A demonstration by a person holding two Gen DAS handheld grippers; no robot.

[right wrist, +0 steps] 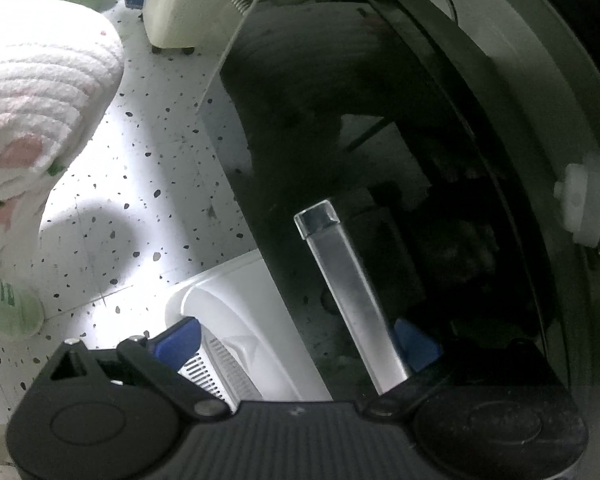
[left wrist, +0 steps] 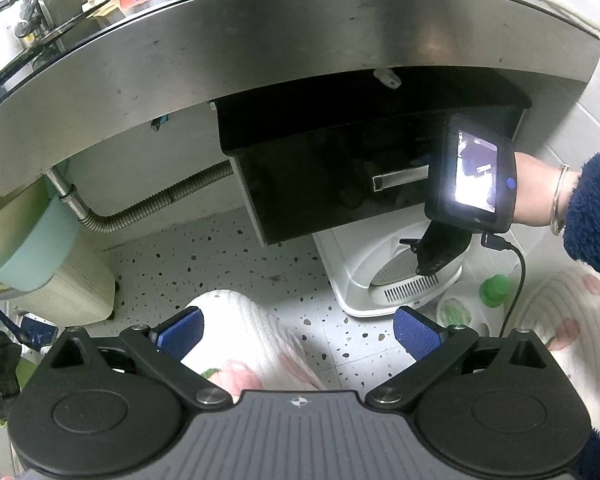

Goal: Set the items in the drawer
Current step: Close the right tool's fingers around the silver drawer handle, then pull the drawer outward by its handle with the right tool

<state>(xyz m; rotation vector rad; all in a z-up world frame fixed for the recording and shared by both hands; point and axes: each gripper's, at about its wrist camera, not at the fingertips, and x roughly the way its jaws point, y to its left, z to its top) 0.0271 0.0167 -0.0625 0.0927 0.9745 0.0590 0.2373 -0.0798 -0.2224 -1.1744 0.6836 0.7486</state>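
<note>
A black glossy drawer (left wrist: pixel 320 176) hangs under a steel counter (left wrist: pixel 260 52) and stands slightly pulled out. Its silver bar handle (left wrist: pixel 400 179) is on the front. My left gripper (left wrist: pixel 298 330) is open and empty, held back low over the floor. My right gripper (right wrist: pixel 296 340) is open right at the drawer front (right wrist: pixel 340 120). One blue pad (right wrist: pixel 416 344) lies behind the handle (right wrist: pixel 352 292), the other pad (right wrist: pixel 180 340) is left of the front's edge. In the left wrist view the right gripper's camera screen (left wrist: pixel 474 176) hides its fingers at the handle.
A white appliance (left wrist: pixel 384 276) sits on the speckled floor below the drawer. A cream basket (left wrist: pixel 72 292), a teal bin (left wrist: pixel 36 248) and a corrugated hose (left wrist: pixel 152 204) are at left. A green-capped bottle (left wrist: pixel 494 290) stands at right. The person's white fleece legs (left wrist: pixel 244 340) are close.
</note>
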